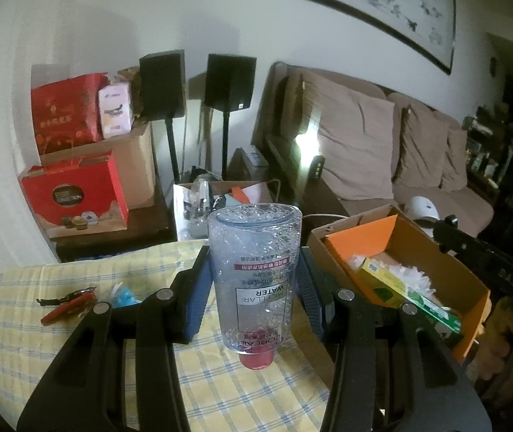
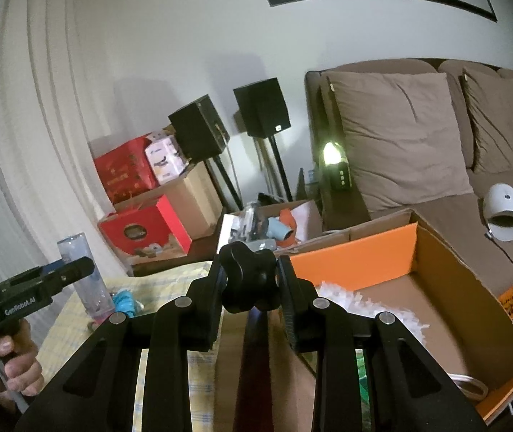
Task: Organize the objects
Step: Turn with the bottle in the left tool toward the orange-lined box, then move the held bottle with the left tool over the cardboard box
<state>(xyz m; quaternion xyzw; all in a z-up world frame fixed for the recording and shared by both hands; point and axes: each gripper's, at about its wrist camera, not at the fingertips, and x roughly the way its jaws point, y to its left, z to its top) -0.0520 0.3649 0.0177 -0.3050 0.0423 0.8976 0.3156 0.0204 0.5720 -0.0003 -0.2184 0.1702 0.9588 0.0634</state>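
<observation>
L gripper (image 1: 254, 288) clamped on micellar bottle (image 1: 254, 270), R gripper (image 2: 251, 284) on black knob (image 2: 249, 277); cardboard box (image 1: 447, 262) just right, red pliers (image 1: 66, 304) left on cloth.

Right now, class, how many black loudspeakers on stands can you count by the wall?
2. The left loudspeaker stands beside the cardboard box of red packages; the right loudspeaker stands nearer the brown sofa. Clutter could hide others.

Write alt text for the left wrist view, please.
The left gripper holds a clear micellar water bottle upside down, pink cap lowest, above a yellow checked tablecloth. An open cardboard box stands to the right, red pliers to the left.
</observation>
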